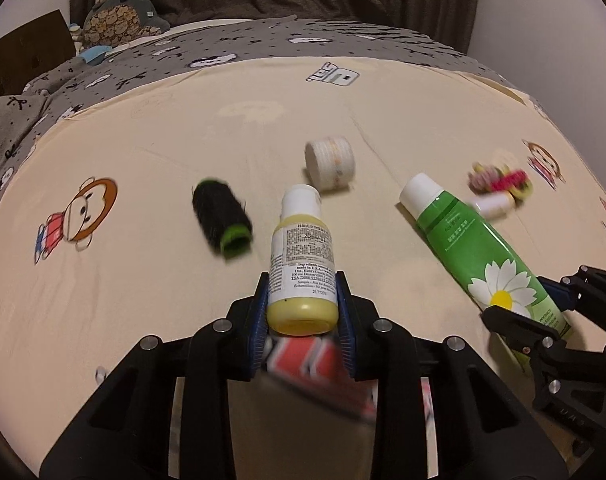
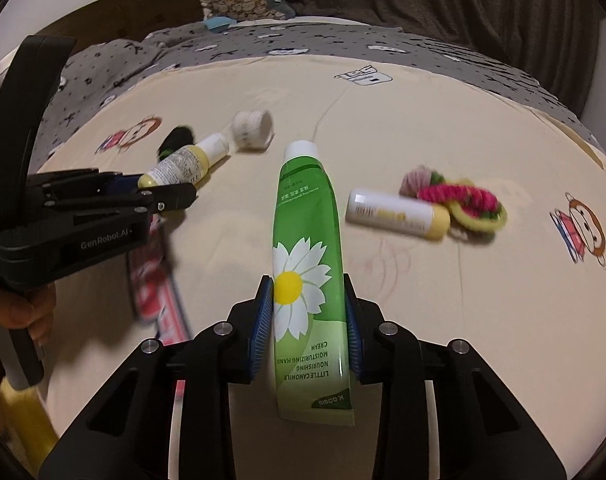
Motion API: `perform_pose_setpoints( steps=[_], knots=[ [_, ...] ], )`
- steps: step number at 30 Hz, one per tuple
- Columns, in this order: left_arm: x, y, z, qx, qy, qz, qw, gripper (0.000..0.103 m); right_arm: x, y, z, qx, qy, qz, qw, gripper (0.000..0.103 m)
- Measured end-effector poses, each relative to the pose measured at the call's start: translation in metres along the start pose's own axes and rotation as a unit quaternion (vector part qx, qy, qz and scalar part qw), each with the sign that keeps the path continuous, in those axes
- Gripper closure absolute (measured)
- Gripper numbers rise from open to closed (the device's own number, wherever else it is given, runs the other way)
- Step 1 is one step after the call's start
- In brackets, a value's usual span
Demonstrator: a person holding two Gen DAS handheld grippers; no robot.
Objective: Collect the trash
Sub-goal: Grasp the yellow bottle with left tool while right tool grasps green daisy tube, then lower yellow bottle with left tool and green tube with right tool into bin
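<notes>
L gripper jaws pinching yellow bottle; R gripper jaws pinching green tube

Blur smears the red printed packet under the bottle and the yarn bundle.

The cream sheet on the bed lies open along its left edge and across the far middle up to the grey blanket — wide room there. The centre is crowded: a black spool, a white jar, and toward the right edge a white-and-yellow tube touching a pink-and-yellow yarn piece. A red-and-white packet lies at the near edge — under the left hand-held gripper.
</notes>
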State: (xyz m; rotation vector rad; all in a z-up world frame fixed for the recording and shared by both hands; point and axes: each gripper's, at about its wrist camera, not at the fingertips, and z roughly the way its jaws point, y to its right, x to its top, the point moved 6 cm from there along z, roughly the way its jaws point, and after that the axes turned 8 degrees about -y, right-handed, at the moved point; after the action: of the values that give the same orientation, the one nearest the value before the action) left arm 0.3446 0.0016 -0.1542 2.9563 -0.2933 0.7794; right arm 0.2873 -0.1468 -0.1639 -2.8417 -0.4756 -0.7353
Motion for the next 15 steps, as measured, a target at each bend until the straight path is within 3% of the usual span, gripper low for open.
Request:
perform_pose_setpoints(
  steps=[8,9,10,11,15],
  knots=[
    [-0.061,0.021,-0.044,-0.02,0.013,0.021,0.9995,0.074,-0.055,-0.005,-0.043,-0.012,0.014,-0.008,1.0,0.071],
    [-0.07,0.025,-0.05,-0.024,0.016,0.025,0.9993,0.074,-0.062,-0.005,-0.048,-0.012,0.016,-0.007,1.0,0.073],
    [-0.077,0.029,-0.055,-0.028,0.017,0.027,0.9991,0.074,-0.073,-0.005,-0.056,-0.01,0.017,-0.005,1.0,0.088],
    [-0.086,0.033,-0.061,-0.032,0.018,0.031,0.9988,0.074,-0.078,-0.003,-0.061,-0.018,0.021,-0.003,1.0,0.092],
    [-0.116,0.052,-0.079,-0.049,0.021,0.044,0.9976,0.074,-0.104,0.001,-0.073,-0.013,0.021,0.004,1.0,0.093]
  ],
)
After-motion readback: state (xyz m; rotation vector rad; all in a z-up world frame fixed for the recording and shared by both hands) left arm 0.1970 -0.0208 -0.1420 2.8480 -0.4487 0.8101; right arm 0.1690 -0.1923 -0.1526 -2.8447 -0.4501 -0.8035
